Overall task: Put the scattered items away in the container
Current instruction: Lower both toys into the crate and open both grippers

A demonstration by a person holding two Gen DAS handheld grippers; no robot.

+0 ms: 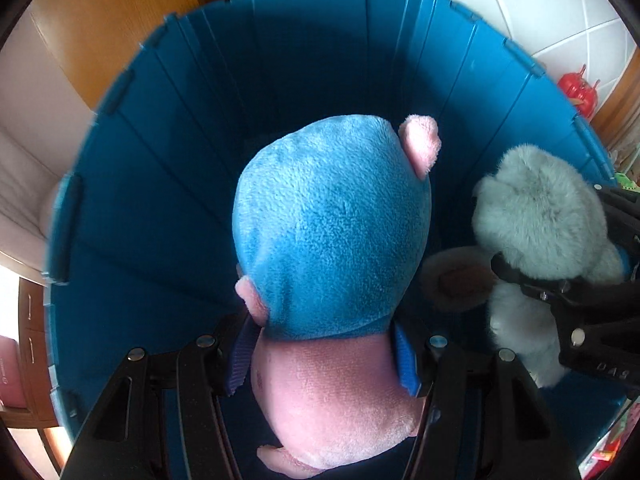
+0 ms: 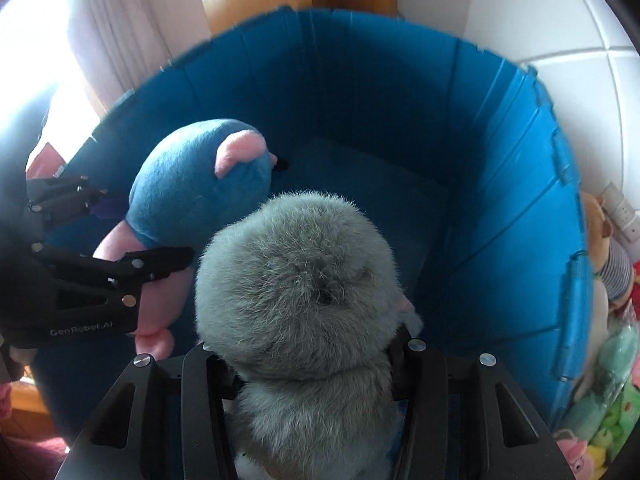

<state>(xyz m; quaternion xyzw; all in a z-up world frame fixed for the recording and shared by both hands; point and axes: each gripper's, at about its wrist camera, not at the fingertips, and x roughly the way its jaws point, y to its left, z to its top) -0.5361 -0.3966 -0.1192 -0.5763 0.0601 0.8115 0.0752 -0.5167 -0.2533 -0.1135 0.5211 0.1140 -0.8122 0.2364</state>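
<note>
place: home, likely a living room or bedroom | evidence: sheer pale window curtain (image 2: 120, 28); warm-brown wooden door panel (image 1: 112, 28); glossy white floor tiles (image 1: 552, 8); heaped colourful soft plush toys (image 2: 604, 392)

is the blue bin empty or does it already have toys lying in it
Empty as far as shown: the blue bin's bare floor shows, and the blue-and-pink plush and grey plush hang above it, still gripped.

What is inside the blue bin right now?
The blue bin shows a bare floor; the blue-and-pink plush and grey plush, each clamped in a tool, hang within its opening. Whatever lies beneath them is hidden.
</note>
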